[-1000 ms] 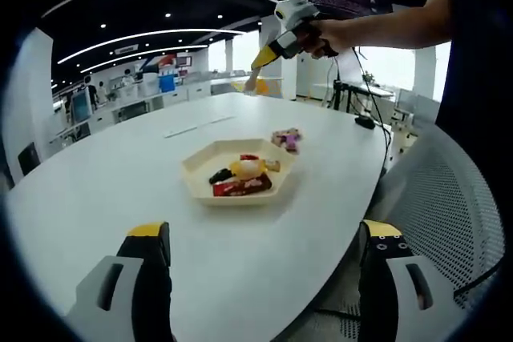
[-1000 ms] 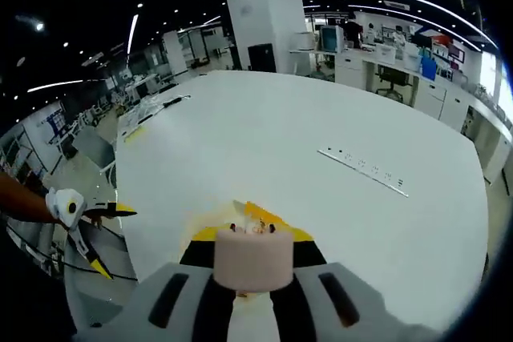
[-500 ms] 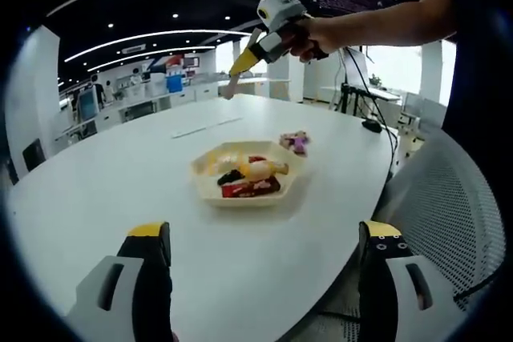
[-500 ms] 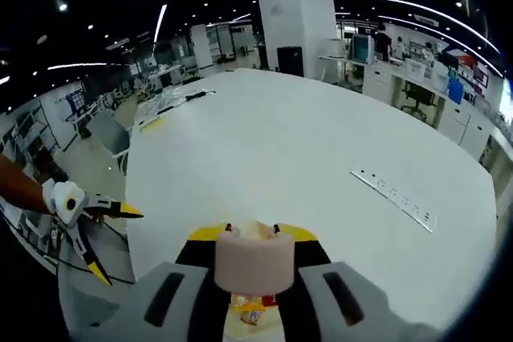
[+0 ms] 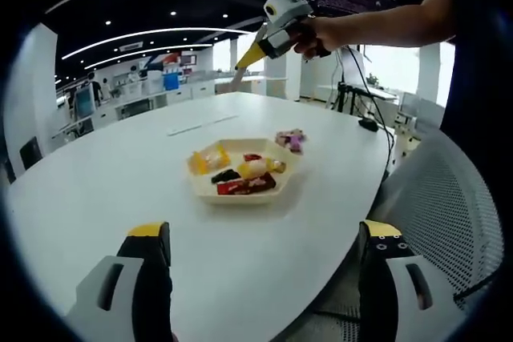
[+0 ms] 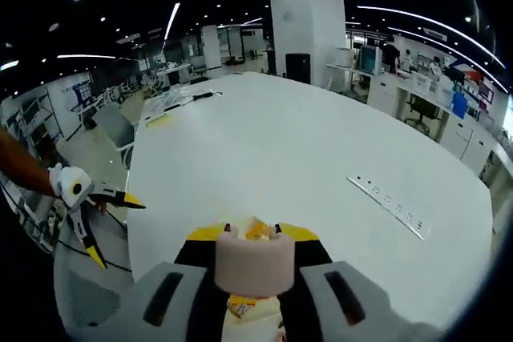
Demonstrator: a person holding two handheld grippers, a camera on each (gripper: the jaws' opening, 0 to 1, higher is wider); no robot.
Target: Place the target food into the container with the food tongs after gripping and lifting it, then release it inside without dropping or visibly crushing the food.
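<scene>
A beige hexagonal tray (image 5: 205, 191) sits mid-table, holding a red wrapper (image 5: 244, 186), a yellow packet (image 5: 206, 159) and other small foods. Pink and purple sweets (image 5: 288, 139) lie on the table just past it. My left gripper (image 5: 266, 234) hangs open near the table's near edge, well short of the tray. A hand holds my right gripper (image 5: 244, 66) high above the far side. It is shut (image 6: 255, 258) on the pale pink tongs (image 6: 255, 262). A yellow bit (image 6: 256, 231) peeks beyond them; whether it is held I cannot tell.
The white oval table (image 6: 304, 142) carries a long flat strip (image 6: 389, 206) and, far off, small dark items (image 6: 188, 98). A mesh chair (image 5: 449, 198) stands at the right. The left gripper (image 6: 80, 206) shows beside the table edge. Desks line the back.
The right gripper stays high over the table's far side, shifting a little left and back. A yellow packet now shows in the tray's left part. Both views have drifted slightly.
</scene>
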